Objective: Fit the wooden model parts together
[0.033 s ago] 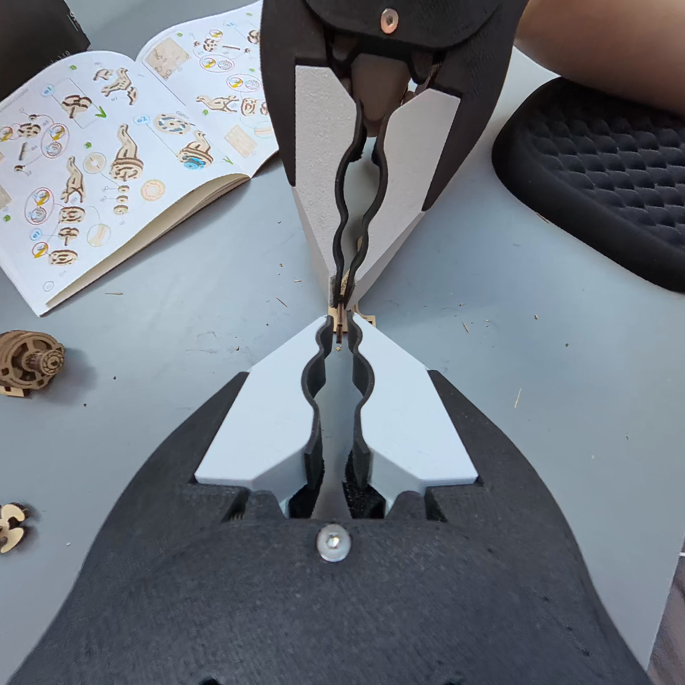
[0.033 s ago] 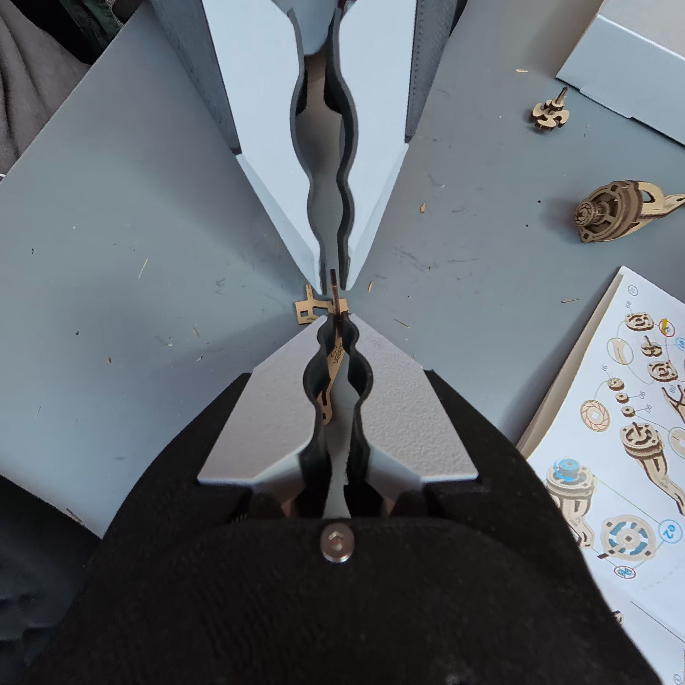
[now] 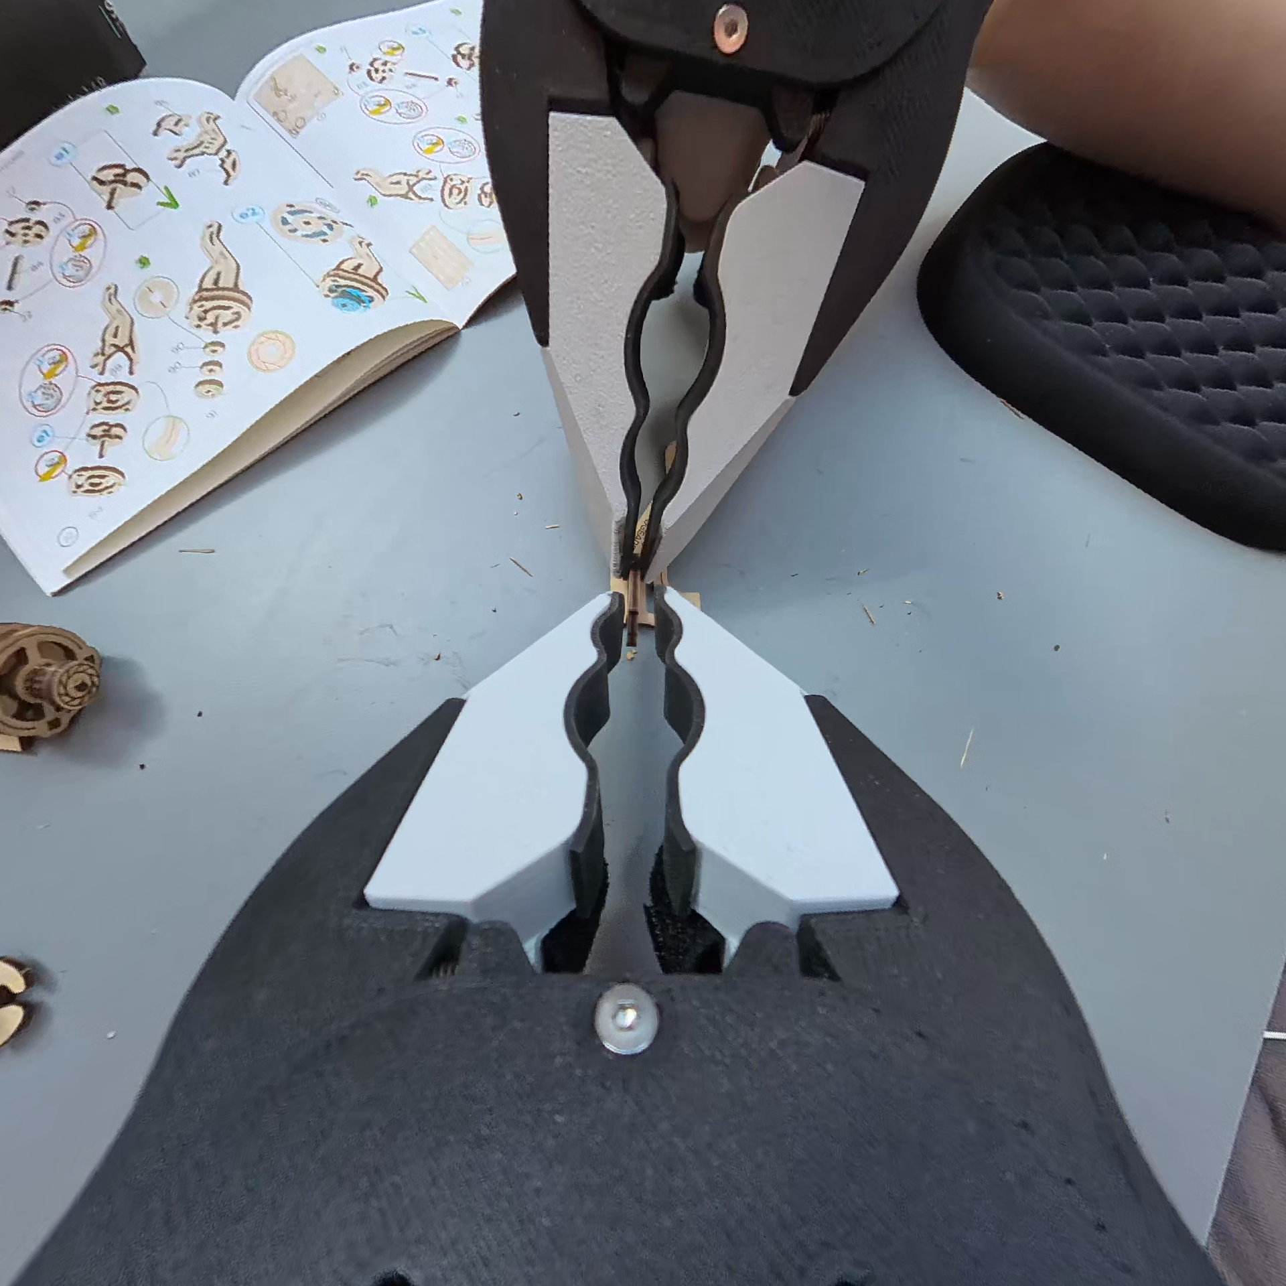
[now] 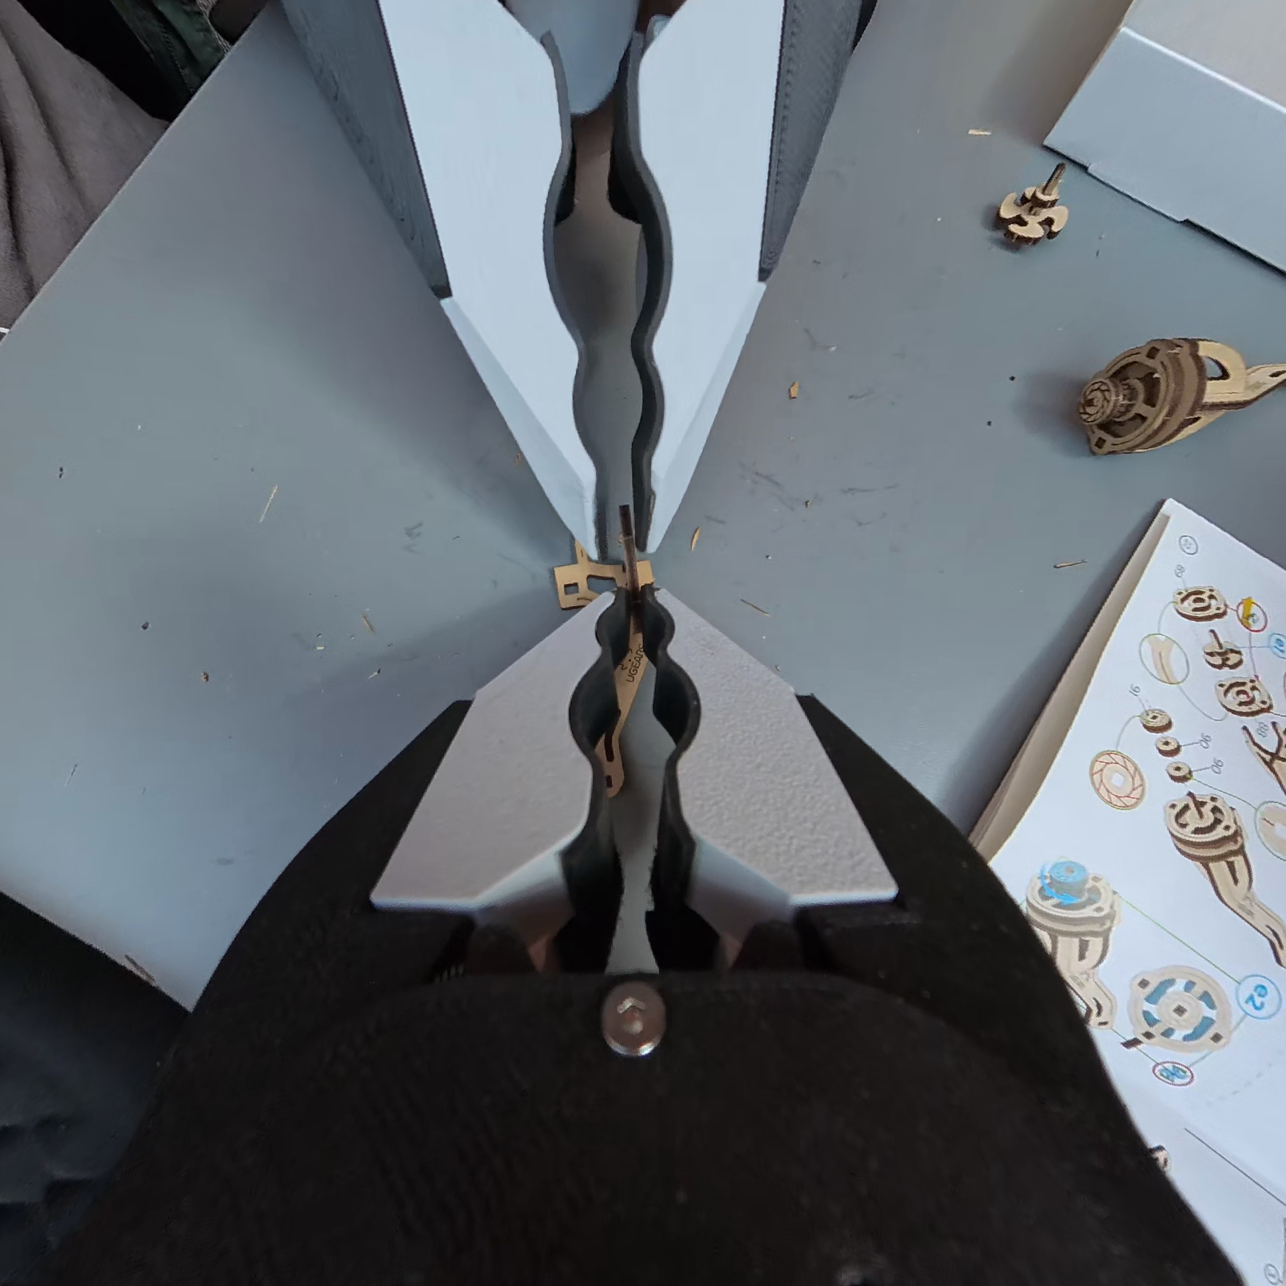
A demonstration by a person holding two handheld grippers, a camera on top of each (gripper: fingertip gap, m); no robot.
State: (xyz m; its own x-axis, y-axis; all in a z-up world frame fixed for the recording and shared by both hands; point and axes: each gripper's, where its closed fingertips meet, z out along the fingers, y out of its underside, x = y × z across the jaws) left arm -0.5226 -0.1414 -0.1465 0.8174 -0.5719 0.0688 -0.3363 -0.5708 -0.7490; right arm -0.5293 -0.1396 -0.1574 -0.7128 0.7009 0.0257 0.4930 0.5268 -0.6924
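My right gripper is shut on a thin flat wooden part, held edge-up with its dark end sticking out past the tips. My left gripper faces it tip to tip. Its jaws stand slightly apart on either side of that protruding end, with a small gap on both sides. A second flat notched wooden part lies crosswise just under the tips. I cannot tell whether it is joined to the held part. The right gripper also shows in the left wrist view, and the left gripper in the right wrist view.
An open instruction booklet lies far left, also seen in the right wrist view. A partly built wooden assembly and a small wooden part sit left. A black padded mat and a person's arm are at right. A grey box stands behind.
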